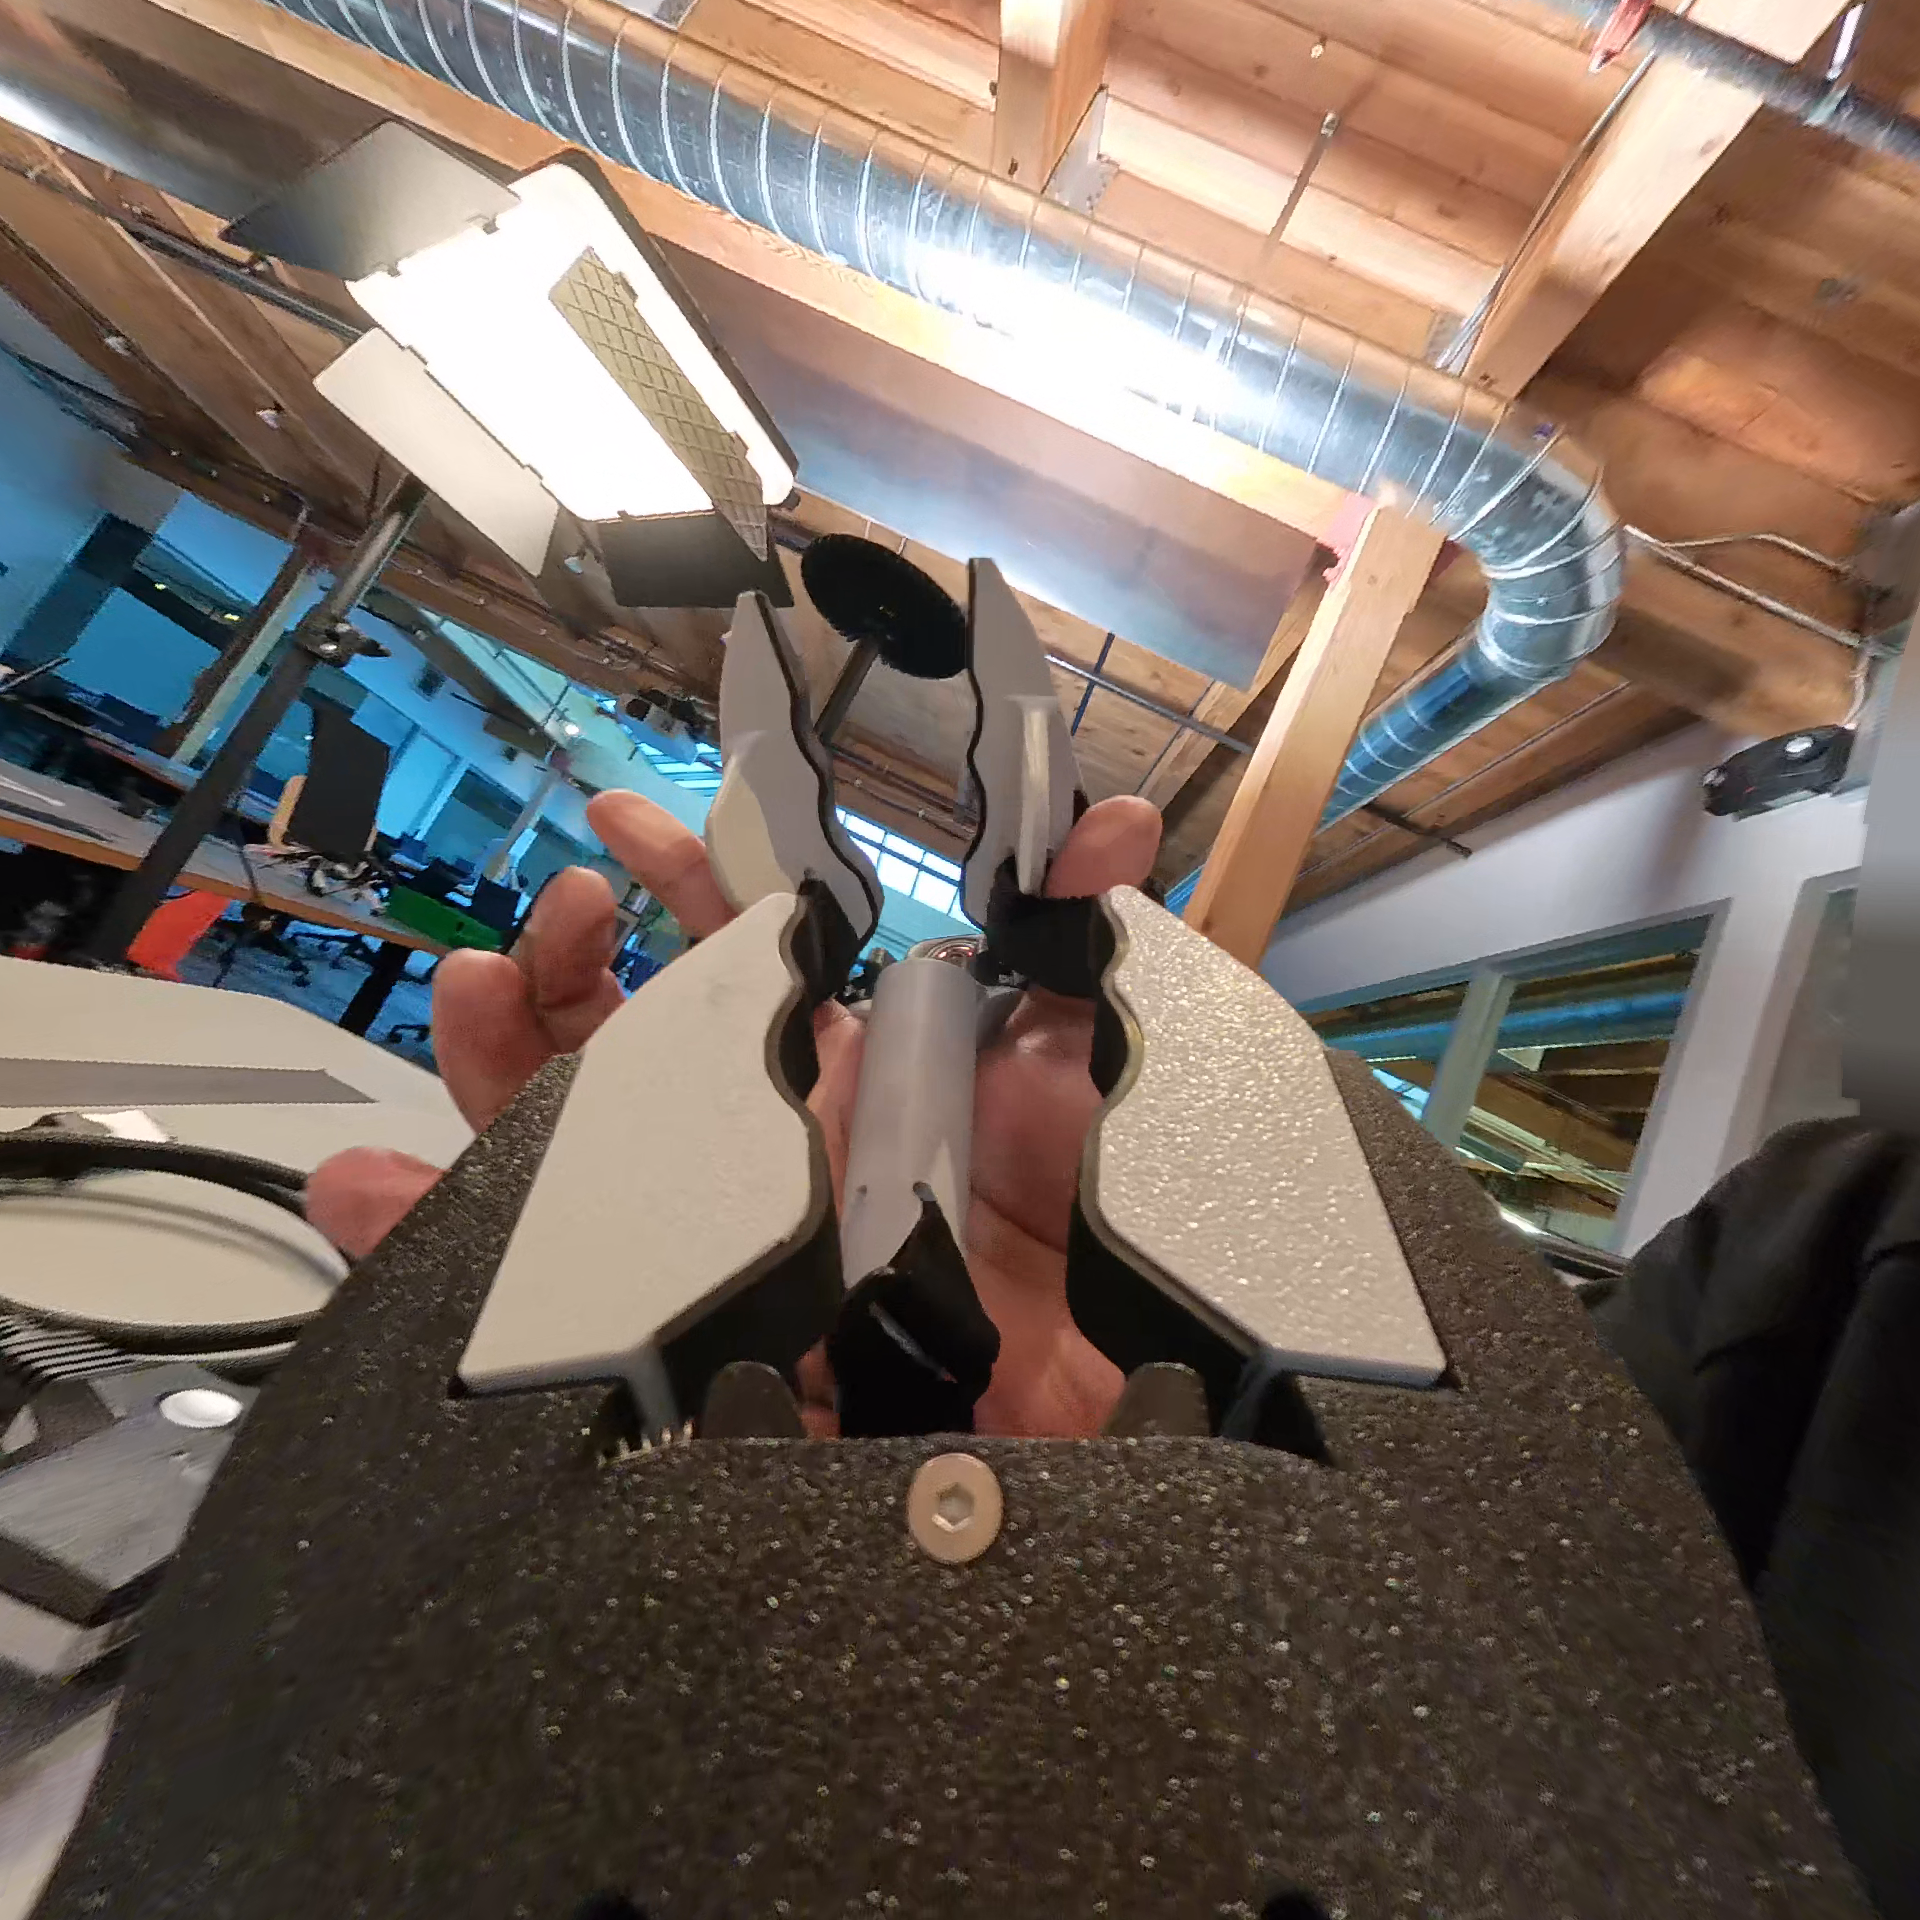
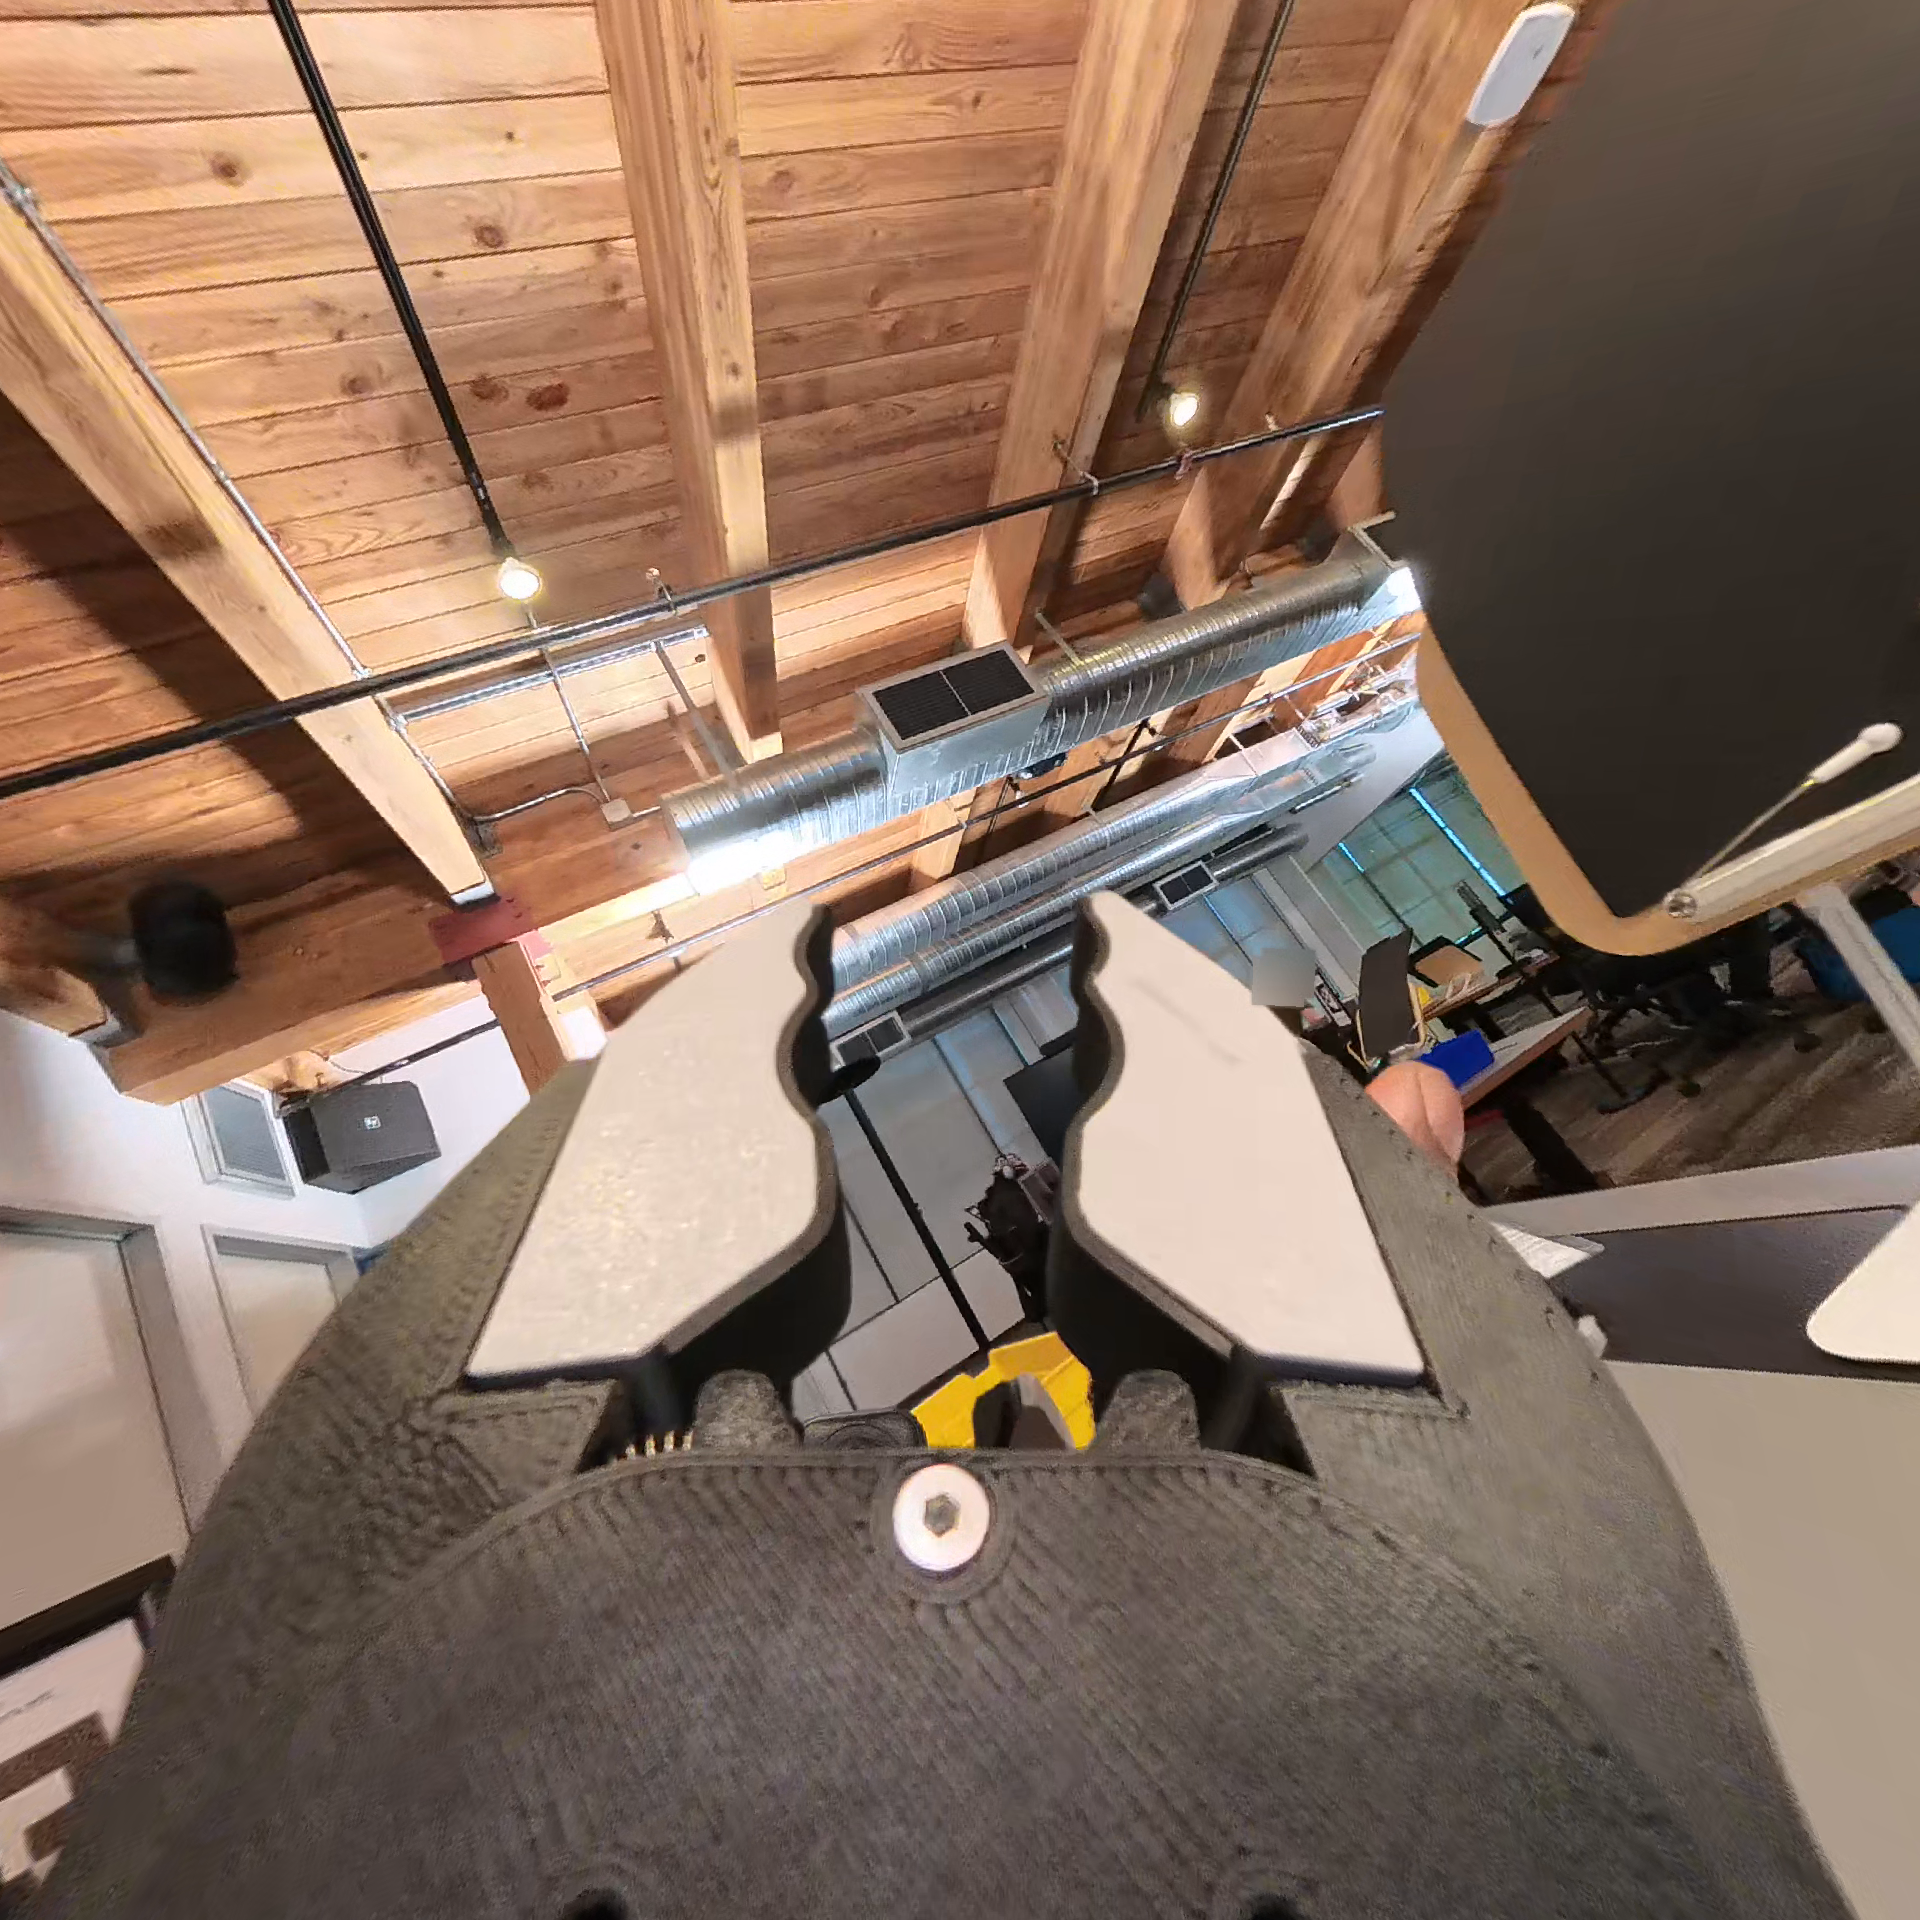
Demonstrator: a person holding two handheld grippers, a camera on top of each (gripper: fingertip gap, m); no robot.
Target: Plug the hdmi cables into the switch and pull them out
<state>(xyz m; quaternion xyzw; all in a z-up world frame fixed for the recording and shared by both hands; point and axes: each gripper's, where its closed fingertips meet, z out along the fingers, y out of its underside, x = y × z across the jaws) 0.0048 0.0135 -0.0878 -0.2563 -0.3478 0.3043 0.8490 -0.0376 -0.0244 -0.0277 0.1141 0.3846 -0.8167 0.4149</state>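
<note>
Left tool (image 1: 945,966): black grainy body, pale grey wavy fingers, silver screw.
Right tool (image 2: 951,997): same.
Sleeve (image 1: 1787,1382): dark.

The left gripper (image 1: 945,935) is pointed up toward a wooden ceiling, and its grey fingers (image 1: 675,1122) are seen spread apart with nothing clamped between them. Just beyond them the right gripper (image 1: 873,613) is held in a person's hand (image 1: 748,1049), its two pale fingers likewise parted. A lit panel lamp (image 1: 582,384) and a silver duct (image 1: 1091,281) are seen overhead.
</note>
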